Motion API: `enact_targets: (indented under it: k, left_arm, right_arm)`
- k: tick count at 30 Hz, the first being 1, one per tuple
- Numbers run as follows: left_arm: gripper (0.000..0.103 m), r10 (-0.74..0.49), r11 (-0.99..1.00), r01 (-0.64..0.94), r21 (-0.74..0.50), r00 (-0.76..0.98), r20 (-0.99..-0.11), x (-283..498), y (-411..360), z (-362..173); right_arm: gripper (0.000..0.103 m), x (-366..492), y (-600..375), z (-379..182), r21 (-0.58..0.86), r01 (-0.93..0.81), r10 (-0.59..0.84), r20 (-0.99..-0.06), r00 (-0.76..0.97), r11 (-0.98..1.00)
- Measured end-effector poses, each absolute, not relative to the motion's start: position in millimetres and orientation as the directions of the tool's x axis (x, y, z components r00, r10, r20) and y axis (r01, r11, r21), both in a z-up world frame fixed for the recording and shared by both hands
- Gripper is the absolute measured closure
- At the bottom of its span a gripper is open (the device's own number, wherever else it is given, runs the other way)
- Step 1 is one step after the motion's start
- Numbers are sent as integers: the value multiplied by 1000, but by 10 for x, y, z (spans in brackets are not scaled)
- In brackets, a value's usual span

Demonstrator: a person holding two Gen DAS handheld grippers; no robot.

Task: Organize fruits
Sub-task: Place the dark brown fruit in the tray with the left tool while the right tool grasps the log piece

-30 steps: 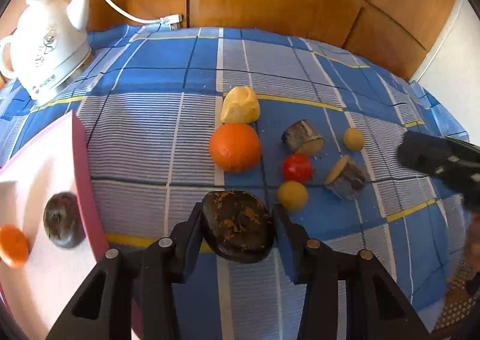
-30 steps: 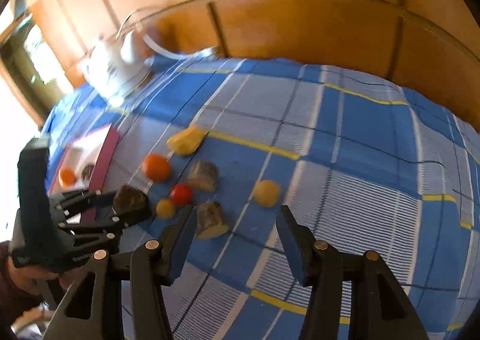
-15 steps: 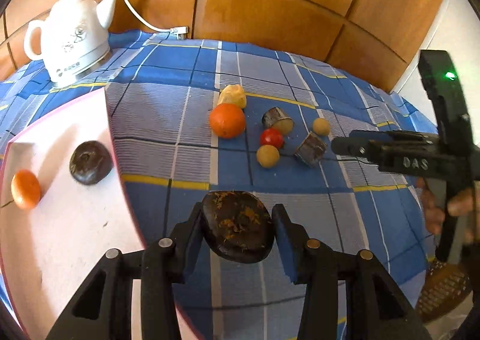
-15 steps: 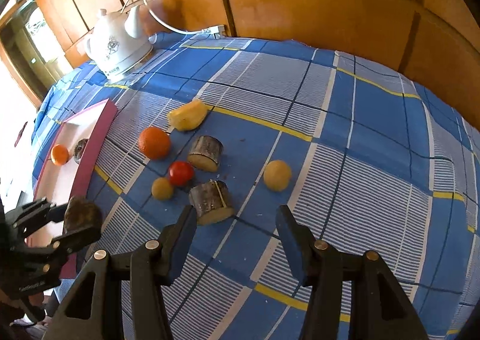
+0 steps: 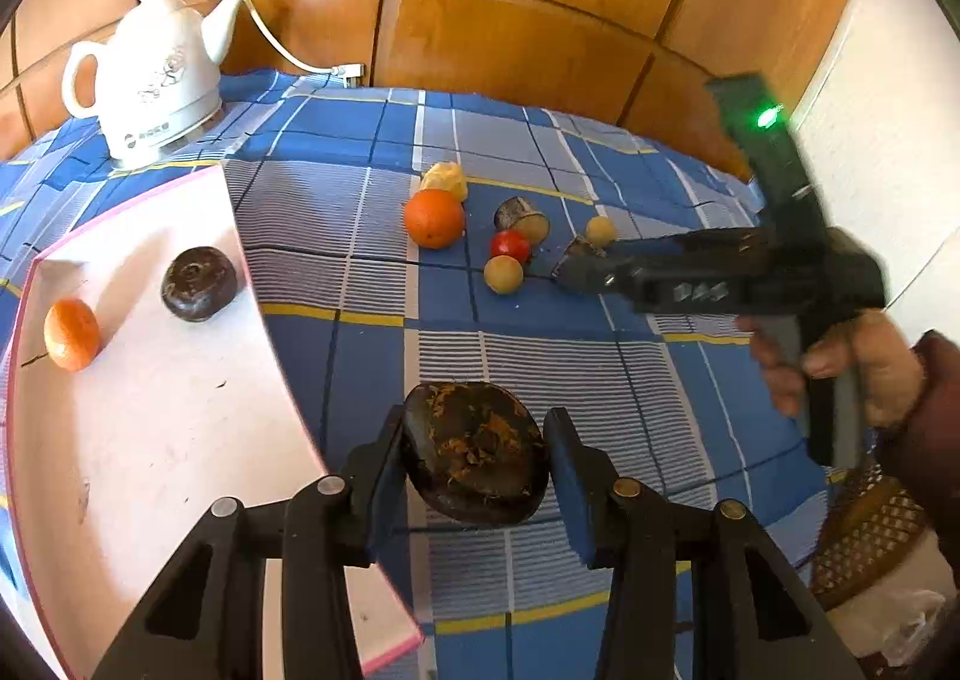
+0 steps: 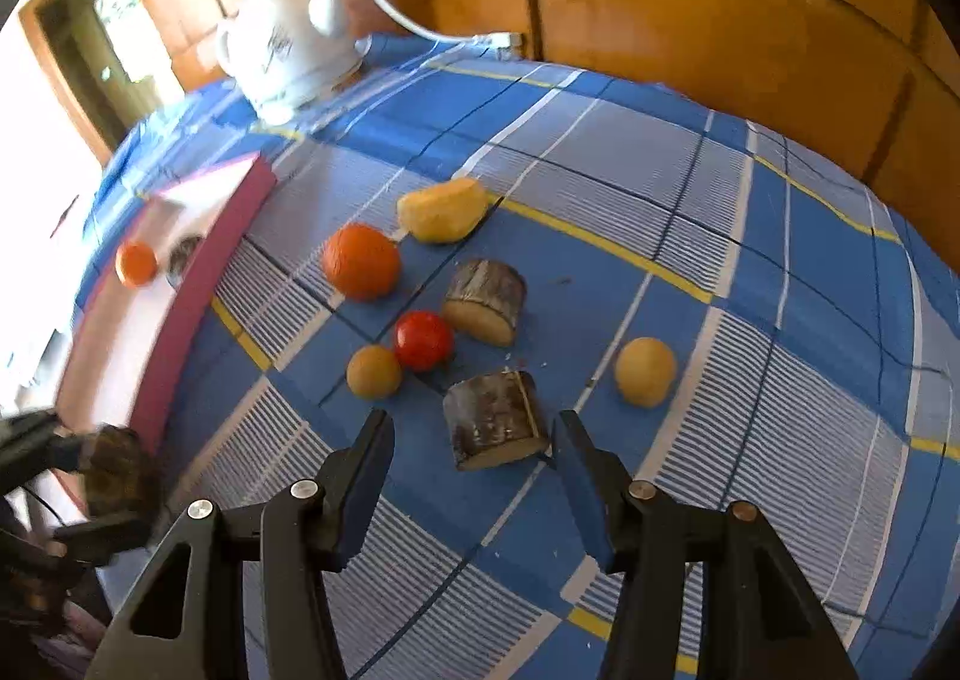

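My left gripper [image 5: 474,455] is shut on a dark brown fruit [image 5: 474,452] with orange flecks, held above the cloth just right of the pink-rimmed white tray [image 5: 150,428]. The tray holds a small orange [image 5: 71,333] and a dark round fruit [image 5: 198,282]. My right gripper [image 6: 477,458] is open, its jaws on either side of a cut wood-like piece [image 6: 495,427] on the cloth. Loose fruit lies ahead: an orange [image 6: 361,260], a red fruit [image 6: 423,339], two small yellow fruits [image 6: 373,371] [image 6: 645,371], a yellow piece [image 6: 444,209] and a second cut piece [image 6: 487,301].
A white electric kettle [image 5: 150,80] with its cord stands at the back left of the blue checked tablecloth [image 5: 336,182]. Wooden wall panels [image 5: 510,32] stand behind the table. The person's hand [image 5: 852,374] holds the right gripper at the right side.
My left gripper has pulled back and left with the dark fruit, toward the tray. My right gripper has moved forward and down over the nearer cut piece.
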State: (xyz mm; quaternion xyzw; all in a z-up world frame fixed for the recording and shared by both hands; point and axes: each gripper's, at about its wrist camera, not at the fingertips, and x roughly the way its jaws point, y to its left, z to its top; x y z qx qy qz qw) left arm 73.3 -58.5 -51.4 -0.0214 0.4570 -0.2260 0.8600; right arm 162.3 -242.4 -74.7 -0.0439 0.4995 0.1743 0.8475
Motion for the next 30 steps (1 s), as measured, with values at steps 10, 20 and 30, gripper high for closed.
enact_targets:
  k: [10, 20, 30]
  left_arm:
    - [58, -352, 936, 191, -297, 566, -746, 666, 142, -361]
    - [57, -61, 976, -127, -176, 618, -784, 809, 938, -557]
    - [43, 82, 968, -232, -100, 663, -744, 656, 1050, -460]
  right_arm:
    - [60, 1670, -2325, -823, 8, -365, 189, -865, 465, 931]
    - [60, 1640, -2303, -831, 4, -354, 176, -874, 454, 935]
    - [60, 1622, -2313, -830, 5, -349, 175, -872, 458, 937]
